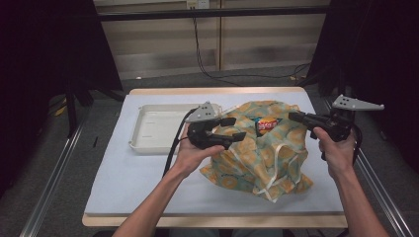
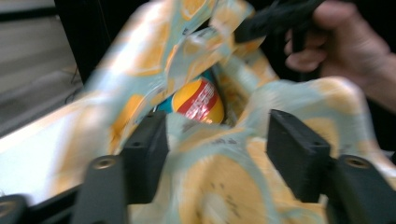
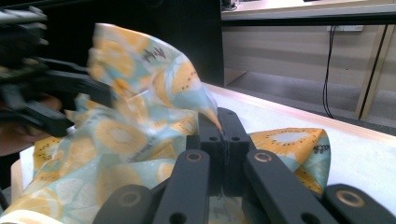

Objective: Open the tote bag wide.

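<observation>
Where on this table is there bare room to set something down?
Bare table cover runs along the near edge, left of the fruit-print bag, and the white tray looks empty. The middle is crowded: left gripper and right gripper work the bag.

looks like a lab or recording room rather than a home. bare table (image 1: 148, 182) under a pale sheet, flanked by metal rails (image 1: 54, 177) on a grey floor, with black curtains (image 1: 44, 49) at both sides. plain panelled wall (image 1: 163, 44) behind, with a socket (image 1: 197, 4) and loose black cables (image 1: 207, 64) trailing down to the floor.
</observation>
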Tool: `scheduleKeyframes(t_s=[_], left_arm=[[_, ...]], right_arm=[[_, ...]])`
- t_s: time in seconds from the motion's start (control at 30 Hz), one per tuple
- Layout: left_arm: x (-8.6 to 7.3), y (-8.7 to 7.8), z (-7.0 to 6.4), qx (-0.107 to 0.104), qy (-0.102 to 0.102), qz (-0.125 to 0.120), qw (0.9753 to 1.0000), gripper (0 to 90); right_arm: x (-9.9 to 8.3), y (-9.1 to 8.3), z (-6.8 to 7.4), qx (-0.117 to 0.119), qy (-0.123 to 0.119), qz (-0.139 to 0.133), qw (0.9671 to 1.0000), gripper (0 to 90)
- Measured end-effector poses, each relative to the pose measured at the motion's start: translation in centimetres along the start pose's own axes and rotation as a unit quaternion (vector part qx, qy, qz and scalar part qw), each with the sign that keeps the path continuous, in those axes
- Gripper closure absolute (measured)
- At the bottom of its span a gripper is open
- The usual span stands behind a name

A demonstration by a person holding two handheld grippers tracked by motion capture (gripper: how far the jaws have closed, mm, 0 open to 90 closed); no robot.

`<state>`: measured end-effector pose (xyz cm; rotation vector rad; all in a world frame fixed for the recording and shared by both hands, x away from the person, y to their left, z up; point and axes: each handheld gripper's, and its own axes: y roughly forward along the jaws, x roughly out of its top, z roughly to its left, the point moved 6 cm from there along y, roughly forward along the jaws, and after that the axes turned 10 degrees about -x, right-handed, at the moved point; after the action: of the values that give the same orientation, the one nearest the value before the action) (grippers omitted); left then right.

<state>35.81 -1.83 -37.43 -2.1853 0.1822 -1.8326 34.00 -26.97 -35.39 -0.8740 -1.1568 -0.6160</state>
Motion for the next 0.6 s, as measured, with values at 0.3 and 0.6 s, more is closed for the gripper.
scheduleKeyframes(t_s=[0.3, 0.6], left_arm=[[-1.1, 0.4, -1.1, -0.009, 0.046, 0.065, 0.9968, 90.0], [-0.6, -2.5, -3.8, -0.058, 0.038, 0.03, 0.9972, 90.0]], right_arm=[[0.6, -0.6, -0.2, -0.002, 0.006, -0.002, 1.0, 89.8], [1.6, -0.9, -0.8, -0.015, 0.013, -0.015, 0.9997, 85.3]])
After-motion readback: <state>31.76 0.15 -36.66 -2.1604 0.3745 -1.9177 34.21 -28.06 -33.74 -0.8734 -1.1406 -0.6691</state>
